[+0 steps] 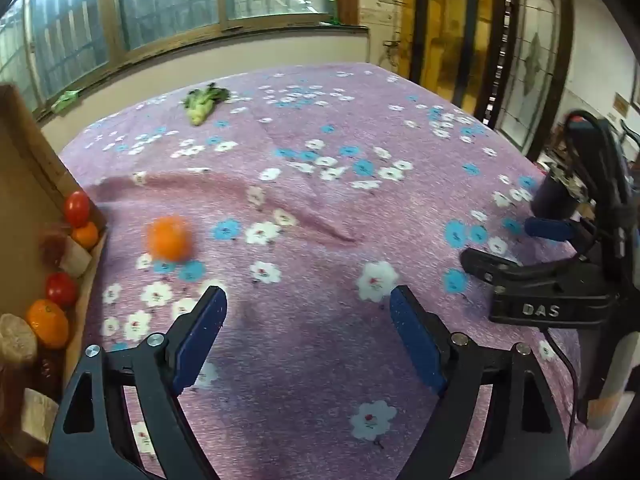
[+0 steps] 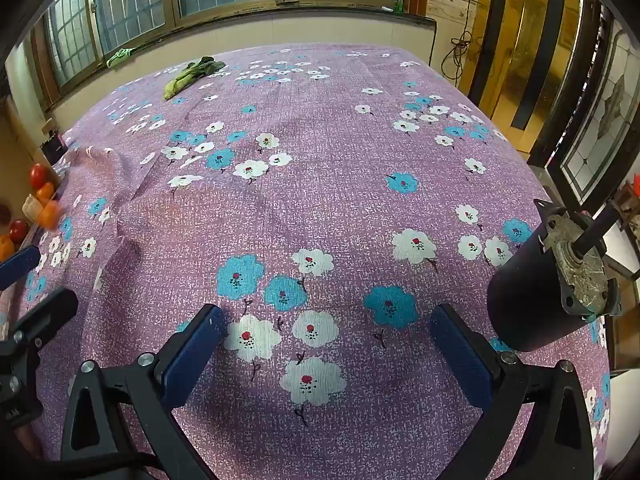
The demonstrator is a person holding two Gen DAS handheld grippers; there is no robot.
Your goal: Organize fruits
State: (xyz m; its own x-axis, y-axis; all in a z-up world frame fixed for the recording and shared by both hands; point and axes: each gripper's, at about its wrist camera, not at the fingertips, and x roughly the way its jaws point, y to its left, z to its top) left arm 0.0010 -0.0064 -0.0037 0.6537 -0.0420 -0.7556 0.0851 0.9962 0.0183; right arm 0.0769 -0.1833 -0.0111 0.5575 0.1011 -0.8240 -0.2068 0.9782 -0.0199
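- The left hand-held gripper (image 1: 308, 312) hovers low over the desk with its two fingers spread wide and nothing between them; the fingers are black angular plastic, each lined with a flat, dark-blue, grainy pad (image 1: 202, 332)
- The right hand-held gripper (image 2: 326, 336) is likewise spread wide and holds nothing, its blue pads (image 2: 190, 354) hanging over the cloth; in the left wrist view it shows at the right edge as a black body with raised letters "DAS"
- A loose orange (image 1: 169, 238), round and smooth and blurred in the picture, lies on the cloth to the left, beyond the left hand-held gripper's left finger and just beside the box
- A brown cardboard box (image 1: 28, 168) stands at the left edge; inside it are glossy red tomatoes (image 1: 77, 208), more oranges (image 1: 48, 322) and pale beige, rough-looking lumps that I cannot identify
- The desk is covered by a purple woven cloth (image 2: 332, 168) printed with white and turquoise flowers; the cloth is rumpled into long creases on the left, near the box
- A leafy green vegetable (image 1: 204, 104) with a pale stalk lies at the far left of the desk, well apart from the fruit
- A dark cylinder (image 2: 536, 292) with a grimy metal end plate and a thin shaft rests at the near right, just beside the right hand-held gripper's right finger
- Beyond the desk is a window with worn wooden frames
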